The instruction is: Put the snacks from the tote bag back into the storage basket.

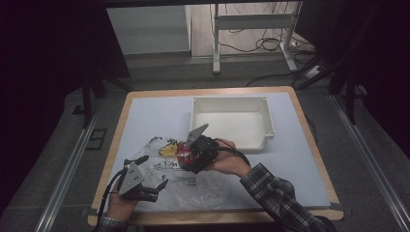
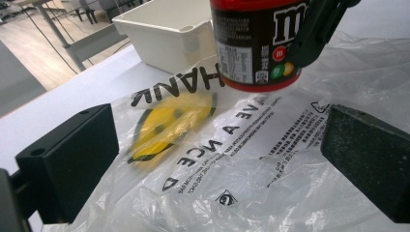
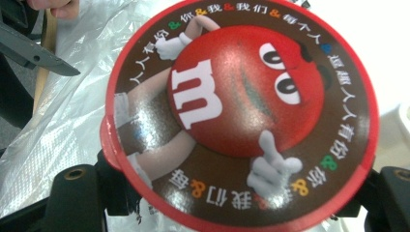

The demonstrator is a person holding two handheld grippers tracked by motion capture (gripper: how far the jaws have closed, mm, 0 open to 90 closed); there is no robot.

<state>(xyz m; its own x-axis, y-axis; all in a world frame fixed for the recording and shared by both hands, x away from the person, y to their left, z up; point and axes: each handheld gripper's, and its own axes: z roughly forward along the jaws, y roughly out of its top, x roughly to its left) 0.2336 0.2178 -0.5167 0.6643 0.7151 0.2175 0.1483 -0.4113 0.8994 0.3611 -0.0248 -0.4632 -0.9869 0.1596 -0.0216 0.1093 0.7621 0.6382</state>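
The right gripper [image 1: 189, 157] is clamped on an M&M's candy tub [image 1: 185, 155], one jaw on each side of the body just below the red-rimmed lid [image 3: 239, 113]. The tub is suspended just above a clear plastic bag [image 1: 193, 186] that lies on the table [image 1: 300, 159]. The white bin [image 1: 232, 121] stands at 1 o'clock from the tub. The left gripper [image 1: 145, 181], at 7 o'clock from the tub, has jaws wide apart, holding nothing, with the bag lying between them.

The M&M's tub [image 3: 241, 116] was red and brown; the plastic bag [image 2: 203, 159] clear with black lettering and a yellow smiley; the bin [image 1: 232, 121] white.
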